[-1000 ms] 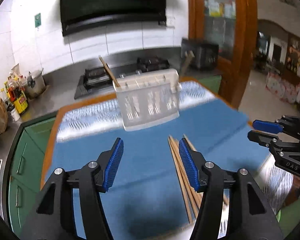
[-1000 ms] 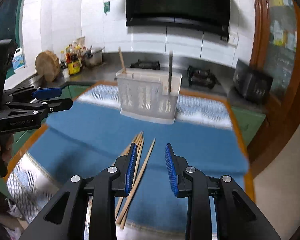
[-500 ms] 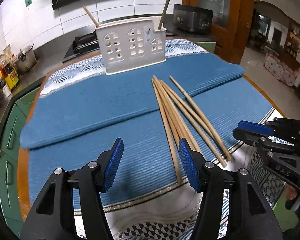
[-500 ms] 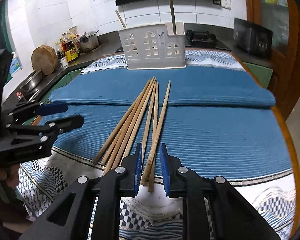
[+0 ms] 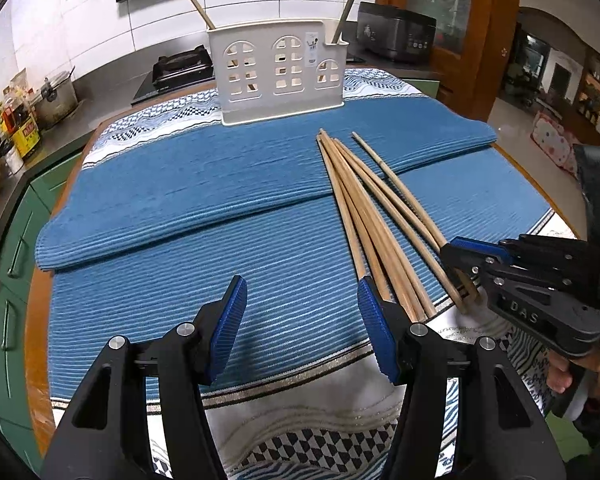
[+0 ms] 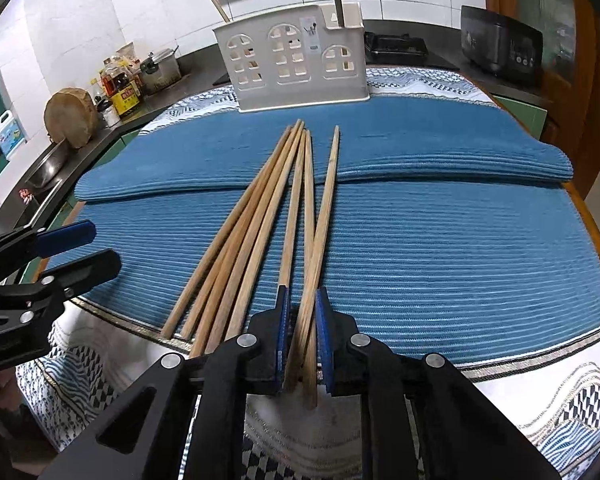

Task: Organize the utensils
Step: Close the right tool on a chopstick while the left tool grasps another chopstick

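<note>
The right gripper (image 6: 302,336) closes on the near ends of 2 chopsticks (image 6: 320,232) lying on the blue mat (image 6: 440,248); light, stiff, smooth, they may slip. The left gripper (image 5: 300,320) hangs open, empty.

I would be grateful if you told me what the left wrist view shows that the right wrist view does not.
Only the left wrist view shows the left tongs head-on, open over the blue ribbed mat, holding nothing. Only the right wrist view shows the right tongs closing around two wooden chopsticks, and a round wooden chopping block. Both show the white plastic utensil holder beyond the fanned chopsticks.
</note>
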